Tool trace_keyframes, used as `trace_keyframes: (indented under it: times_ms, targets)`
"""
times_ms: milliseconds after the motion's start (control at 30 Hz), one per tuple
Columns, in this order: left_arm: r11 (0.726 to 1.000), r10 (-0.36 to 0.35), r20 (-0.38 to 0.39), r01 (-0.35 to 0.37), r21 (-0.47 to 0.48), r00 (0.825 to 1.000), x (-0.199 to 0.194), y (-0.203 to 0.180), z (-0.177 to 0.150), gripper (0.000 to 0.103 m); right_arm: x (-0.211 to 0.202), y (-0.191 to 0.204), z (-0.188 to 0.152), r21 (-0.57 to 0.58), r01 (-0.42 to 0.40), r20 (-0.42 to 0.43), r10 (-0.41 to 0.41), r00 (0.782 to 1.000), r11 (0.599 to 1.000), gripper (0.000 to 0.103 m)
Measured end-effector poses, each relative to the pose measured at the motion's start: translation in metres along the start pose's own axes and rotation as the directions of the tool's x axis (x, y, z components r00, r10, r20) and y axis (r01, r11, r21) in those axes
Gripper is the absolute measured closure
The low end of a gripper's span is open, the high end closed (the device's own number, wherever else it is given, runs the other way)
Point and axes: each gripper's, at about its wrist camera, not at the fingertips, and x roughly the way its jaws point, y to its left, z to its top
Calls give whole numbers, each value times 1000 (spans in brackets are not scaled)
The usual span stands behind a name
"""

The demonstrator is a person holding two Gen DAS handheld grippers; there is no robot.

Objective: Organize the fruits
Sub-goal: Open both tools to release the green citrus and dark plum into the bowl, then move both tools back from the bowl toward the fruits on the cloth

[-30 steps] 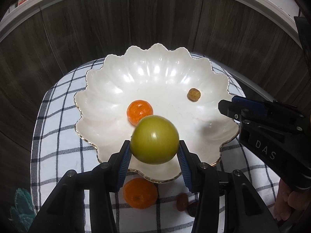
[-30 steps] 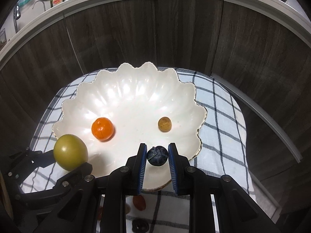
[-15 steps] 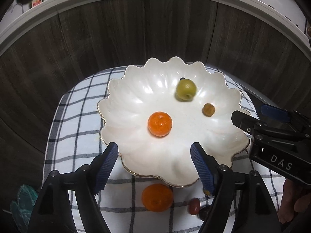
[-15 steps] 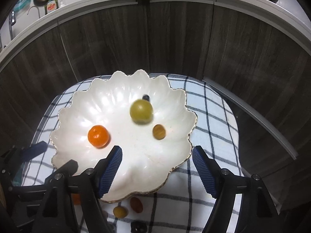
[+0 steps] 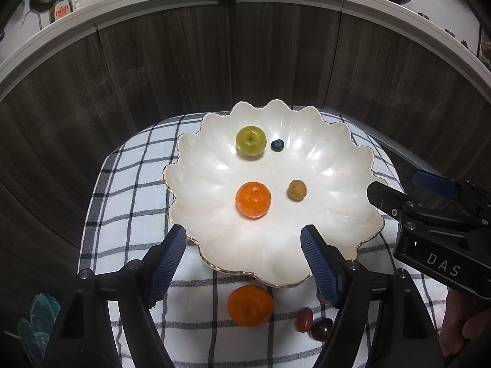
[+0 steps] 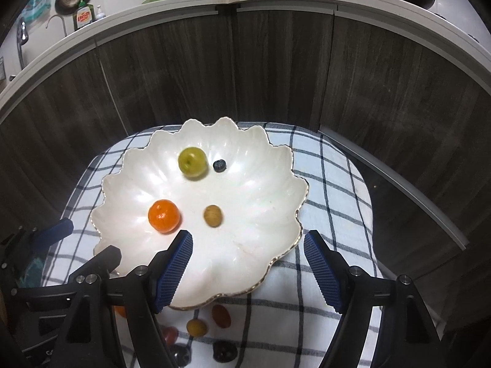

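A white scalloped bowl (image 5: pixel 343 214) (image 6: pixel 270 214) sits on a checked cloth. In it lie a green fruit (image 5: pixel 250 140) (image 6: pixel 192 162), a blueberry (image 5: pixel 277 144) (image 6: pixel 219 165), an orange (image 5: pixel 253 199) (image 6: pixel 164 216) and a small brown fruit (image 5: pixel 297 190) (image 6: pixel 213 215). My left gripper (image 5: pixel 244 263) is open and empty over the bowl's near rim. My right gripper (image 6: pixel 248 268) is open and empty, also at the near rim; it shows at the right of the left wrist view (image 5: pixel 429 214).
On the cloth (image 5: pixel 129 202) in front of the bowl lie a second orange (image 5: pixel 250 305), a red grape (image 5: pixel 304 319) (image 6: pixel 221 316), a dark fruit (image 5: pixel 321 329), a yellow fruit (image 6: pixel 196 327) and other small fruits. Dark wood cabinet fronts (image 5: pixel 153 70) stand behind.
Both grippers opened and pulled back. The green fruit left my left gripper and the blueberry left my right gripper; both now lie at the far side of the bowl.
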Motion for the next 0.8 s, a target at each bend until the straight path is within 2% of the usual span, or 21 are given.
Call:
trace_keyframes:
  times_ms: [800]
  targets:
    - [1000,6,22,-7,21,1000,-24,-2,-22,26,-26,-1,-22,16,11,22,-11,1000,1000,27]
